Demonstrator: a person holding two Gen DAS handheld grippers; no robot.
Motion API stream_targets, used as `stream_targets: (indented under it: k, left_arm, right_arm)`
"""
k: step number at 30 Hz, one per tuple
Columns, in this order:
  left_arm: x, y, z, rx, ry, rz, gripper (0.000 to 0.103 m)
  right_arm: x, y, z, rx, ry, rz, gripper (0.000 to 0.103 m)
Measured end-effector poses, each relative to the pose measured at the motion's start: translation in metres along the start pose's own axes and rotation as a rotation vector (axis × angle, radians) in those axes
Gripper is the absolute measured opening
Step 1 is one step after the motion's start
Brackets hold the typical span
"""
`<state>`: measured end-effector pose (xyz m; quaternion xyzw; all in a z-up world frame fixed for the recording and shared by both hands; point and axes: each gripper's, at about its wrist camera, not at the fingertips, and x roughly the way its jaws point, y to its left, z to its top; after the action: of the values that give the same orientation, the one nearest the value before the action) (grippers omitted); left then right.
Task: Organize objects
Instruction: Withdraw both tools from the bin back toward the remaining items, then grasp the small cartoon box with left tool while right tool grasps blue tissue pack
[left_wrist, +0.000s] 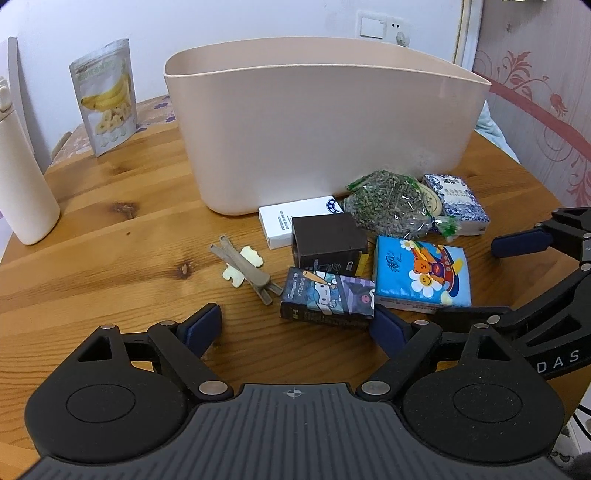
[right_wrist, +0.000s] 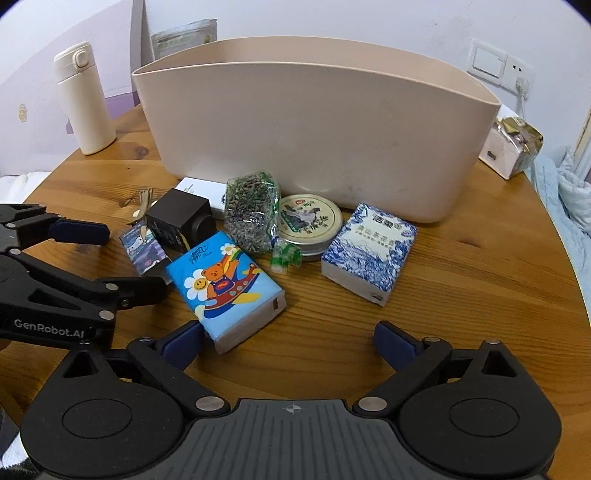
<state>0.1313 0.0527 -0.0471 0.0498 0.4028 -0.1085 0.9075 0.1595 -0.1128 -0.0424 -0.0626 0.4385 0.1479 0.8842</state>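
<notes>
Ahead of my open jaws I see the tall beige bin (right_wrist: 317, 122) upright at the back; before it lie a blue bear tissue pack (right_wrist: 225, 284) nearest, a cartoon box (left_wrist: 327, 297) flat, a dark cube box (left_wrist: 327, 240), a herb bag (right_wrist: 251, 210), a round tin (right_wrist: 310, 221), a blue-white pack (right_wrist: 369, 251).

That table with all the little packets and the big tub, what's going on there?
A person is tidying up with two hand-held tongs. Both the left tongs and the right tongs are open and empty, poised above the wooden table. Small items lie in front of the beige tub: a bear tissue pack, a blue-and-white tissue pack, a cartoon box, a dark box, a bag of dried herbs and a round tin. Nothing has been picked up yet.
</notes>
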Motion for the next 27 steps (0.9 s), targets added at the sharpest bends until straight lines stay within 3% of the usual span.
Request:
stream_targets:
  k: [14, 22, 27]
  left_arm:
    - [0.006, 0.010, 0.009, -0.004, -0.013, 0.007, 0.081]
    - [0.005, 0.009, 0.011, 0.002, -0.028, -0.003, 0.068]
    - [0.003, 0.015, 0.013, -0.030, -0.031, -0.010, 0.065]
  right_arm:
    - [0.009, 0.012, 0.017, -0.062, -0.017, 0.070, 0.085]
    - [0.009, 0.011, 0.021, -0.078, -0.023, 0.097, 0.075]
    - [0.012, 0.015, 0.025, -0.089, -0.028, 0.126, 0.068]
